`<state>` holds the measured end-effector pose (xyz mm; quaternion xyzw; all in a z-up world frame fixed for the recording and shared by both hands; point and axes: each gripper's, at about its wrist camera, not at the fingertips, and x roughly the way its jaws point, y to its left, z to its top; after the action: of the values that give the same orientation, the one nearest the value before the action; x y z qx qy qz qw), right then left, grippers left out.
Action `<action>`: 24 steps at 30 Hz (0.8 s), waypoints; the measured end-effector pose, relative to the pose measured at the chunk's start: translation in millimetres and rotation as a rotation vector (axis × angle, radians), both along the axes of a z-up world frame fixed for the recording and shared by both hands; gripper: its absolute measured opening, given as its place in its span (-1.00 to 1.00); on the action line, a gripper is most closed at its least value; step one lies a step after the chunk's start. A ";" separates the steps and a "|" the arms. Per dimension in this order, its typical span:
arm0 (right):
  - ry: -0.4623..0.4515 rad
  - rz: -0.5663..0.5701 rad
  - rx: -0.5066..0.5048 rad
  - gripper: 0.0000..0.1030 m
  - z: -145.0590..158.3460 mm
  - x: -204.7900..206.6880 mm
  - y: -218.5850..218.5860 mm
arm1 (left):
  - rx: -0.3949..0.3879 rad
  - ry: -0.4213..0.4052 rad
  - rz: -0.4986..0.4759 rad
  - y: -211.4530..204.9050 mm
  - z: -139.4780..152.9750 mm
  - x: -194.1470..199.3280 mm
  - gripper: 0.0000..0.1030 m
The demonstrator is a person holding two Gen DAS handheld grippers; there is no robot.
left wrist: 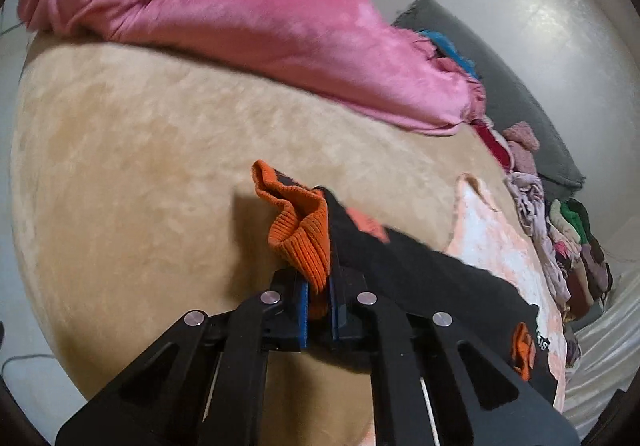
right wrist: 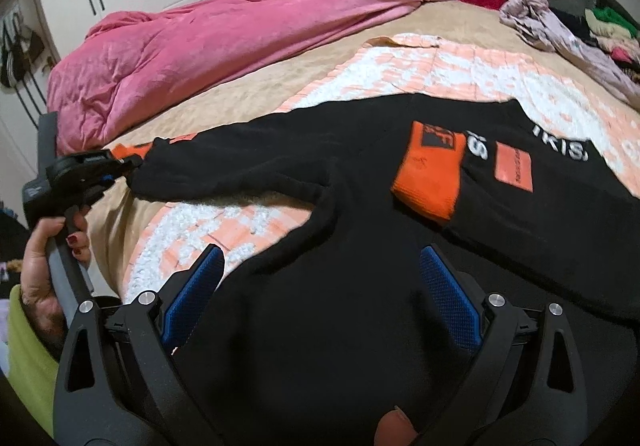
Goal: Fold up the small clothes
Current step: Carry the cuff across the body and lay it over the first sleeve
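Here, one black sweater (right wrist: 312, 173) — two orange cuffs, left claw (left wrist: 318, 286) pinching one.

A beige bed (right wrist: 240, 93) carries a pink duvet (right wrist: 208, 37), patterned blanket (right wrist: 460, 65) and clothes pile (right wrist: 580, 33)

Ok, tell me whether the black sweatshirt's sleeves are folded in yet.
Partly: one orange cuff lies across the black sweatshirt; the left gripper holds the other outstretched.
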<state>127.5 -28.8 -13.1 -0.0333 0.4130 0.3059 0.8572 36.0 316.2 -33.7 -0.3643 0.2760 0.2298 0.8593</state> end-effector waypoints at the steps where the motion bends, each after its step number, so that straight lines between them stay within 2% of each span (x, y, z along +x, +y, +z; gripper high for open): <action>1: 0.009 -0.017 0.004 0.79 -1.5 0.0 -7.3 | 0.008 -0.014 -0.009 -3.7 5.6 0.8 -0.87; 7: 0.030 -0.159 0.030 0.79 -2.0 2.9 -68.6 | 0.090 -0.127 -0.150 -57.2 62.9 27.8 -0.88; 10: 0.028 -0.240 0.049 0.79 1.4 5.0 -103.3 | 0.145 -0.159 -0.272 -105.8 86.7 54.1 -0.88; 13: 0.022 -0.340 0.076 0.79 6.0 7.7 -146.2 | 0.189 -0.169 -0.414 -161.0 96.0 80.3 -0.88; 17: 0.009 -0.443 0.096 0.79 8.5 7.1 -188.6 | 0.221 -0.158 -0.576 -222.6 89.1 105.3 -0.87; 20: -0.007 -0.508 0.108 0.79 9.7 3.0 -218.8 | 0.253 -0.111 -0.698 -266.8 67.1 121.6 -0.87; 24: -0.017 -0.577 0.102 0.79 9.1 3.8 -244.6 | 0.281 -0.052 -0.809 -302.5 38.5 130.3 -0.87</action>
<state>131.3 -273.5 -4.0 0.1259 0.3826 0.0697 0.9126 166.4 13.8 4.8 -0.1119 0.3410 -0.0996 0.9281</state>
